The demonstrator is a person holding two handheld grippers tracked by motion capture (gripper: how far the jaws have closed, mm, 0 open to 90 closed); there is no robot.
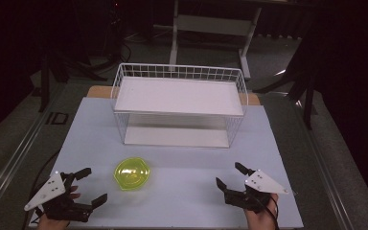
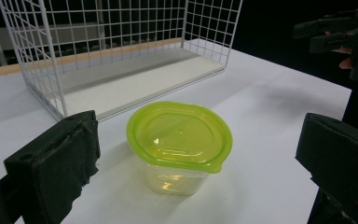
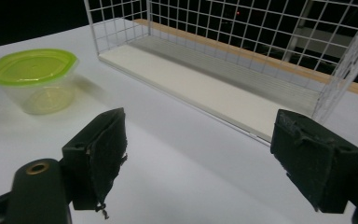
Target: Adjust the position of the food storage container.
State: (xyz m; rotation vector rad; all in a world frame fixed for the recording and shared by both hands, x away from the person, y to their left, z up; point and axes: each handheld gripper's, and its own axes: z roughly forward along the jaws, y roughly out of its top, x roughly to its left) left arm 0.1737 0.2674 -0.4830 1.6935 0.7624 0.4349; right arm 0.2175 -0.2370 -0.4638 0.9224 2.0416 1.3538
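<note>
the left gripper is sitting at the near left edge of the white table in the high view, its jaws standing wide and gripping nothing. the right gripper is resting at the near right edge, jaws likewise spread wide and empty. between the two, nearer the left one, the lidded container with the yellow-green lid is standing upright on the table, apart from both. the white wire basket is standing behind it, farther from the person.
</note>
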